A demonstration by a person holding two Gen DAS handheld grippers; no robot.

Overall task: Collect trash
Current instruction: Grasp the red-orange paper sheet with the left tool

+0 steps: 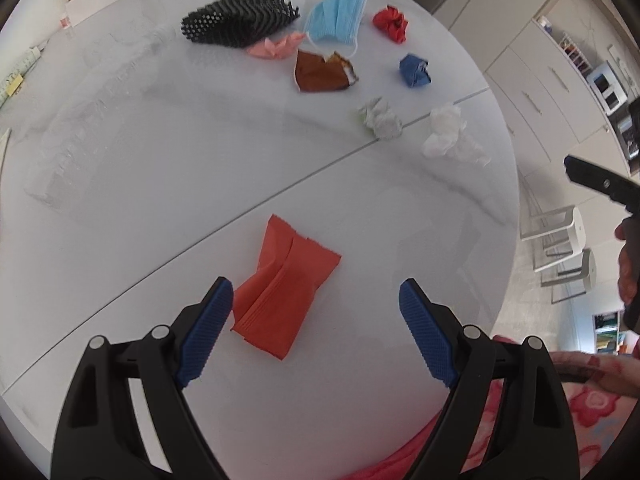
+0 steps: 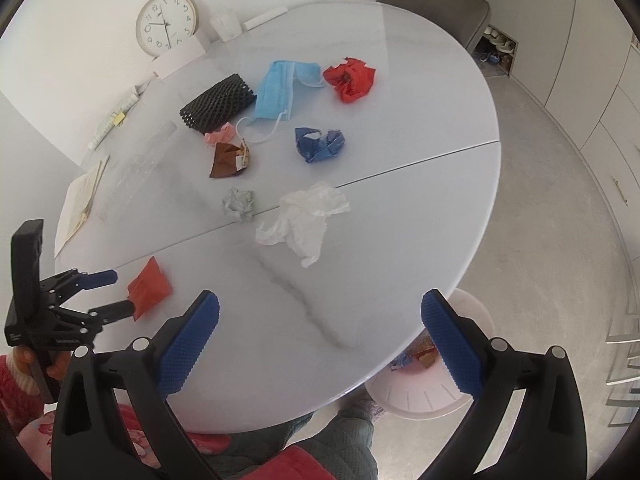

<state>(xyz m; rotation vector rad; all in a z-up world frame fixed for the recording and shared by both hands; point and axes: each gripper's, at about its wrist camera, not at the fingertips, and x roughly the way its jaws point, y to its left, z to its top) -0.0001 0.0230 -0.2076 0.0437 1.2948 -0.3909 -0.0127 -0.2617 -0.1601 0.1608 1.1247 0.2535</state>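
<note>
An orange-red wrapper (image 1: 285,288) lies flat on the white marble table (image 1: 160,184), between and just ahead of my open left gripper (image 1: 316,304); its left pad is at the wrapper's edge. In the right wrist view the left gripper (image 2: 116,294) stands open at the same wrapper (image 2: 149,287). My right gripper (image 2: 320,320) is open and empty above the table's near edge. Further off lie a white tissue (image 2: 304,220), a grey paper ball (image 2: 239,204), a blue wrapper (image 2: 320,144), a brown wrapper (image 2: 230,160), a red wrapper (image 2: 350,78), a blue face mask (image 2: 280,92), a pink scrap (image 2: 219,135) and black foam netting (image 2: 218,102).
A pink-white bin (image 2: 424,392) with wrappers inside stands on the floor under the table's near right edge. A clock (image 2: 166,24), a white cup (image 2: 226,26), papers (image 2: 80,200) and a clear plastic bottle (image 2: 148,152) are at the table's far and left side. A grey chair (image 2: 436,4) is behind.
</note>
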